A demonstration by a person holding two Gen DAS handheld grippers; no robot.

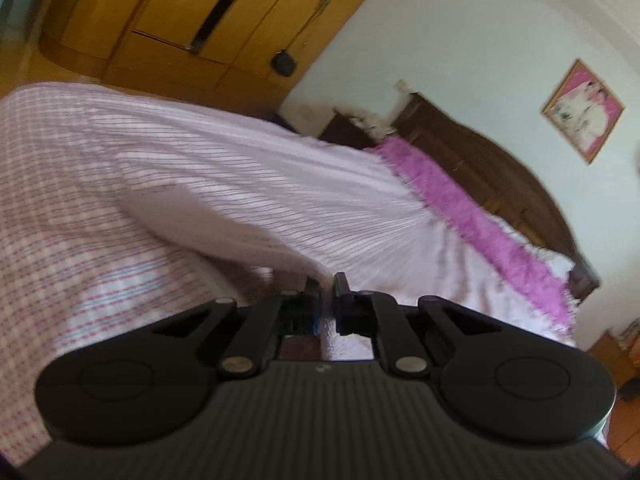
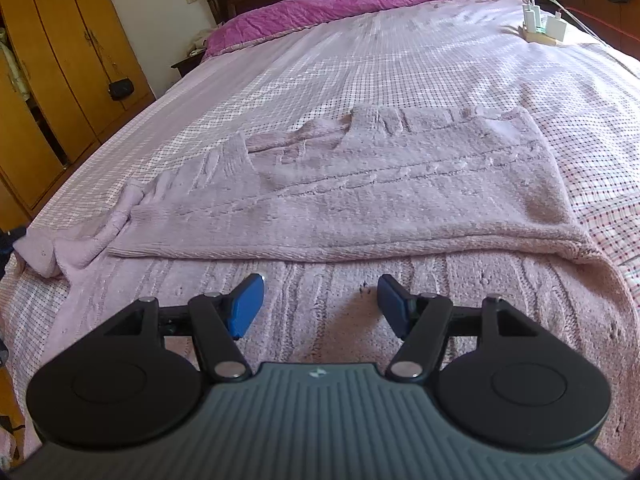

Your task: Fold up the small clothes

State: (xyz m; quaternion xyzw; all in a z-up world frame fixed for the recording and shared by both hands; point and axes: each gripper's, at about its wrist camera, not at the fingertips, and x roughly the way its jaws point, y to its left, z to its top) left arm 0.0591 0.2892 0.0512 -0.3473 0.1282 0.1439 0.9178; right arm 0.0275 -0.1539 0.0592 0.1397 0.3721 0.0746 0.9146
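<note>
A pale pink knitted sweater lies on the bed, its far part folded over onto the near part, one sleeve trailing to the left edge. My right gripper is open and empty, low over the near part of the sweater. In the blurred left wrist view, my left gripper is shut on a lifted part of the sweater, which stretches away to the left above the bed. The pinched edge itself is hidden between the fingers.
The bed has a pink checked cover and a purple blanket at the headboard. White chargers lie at the far right. A wooden wardrobe stands left, with a small black bag hanging on it.
</note>
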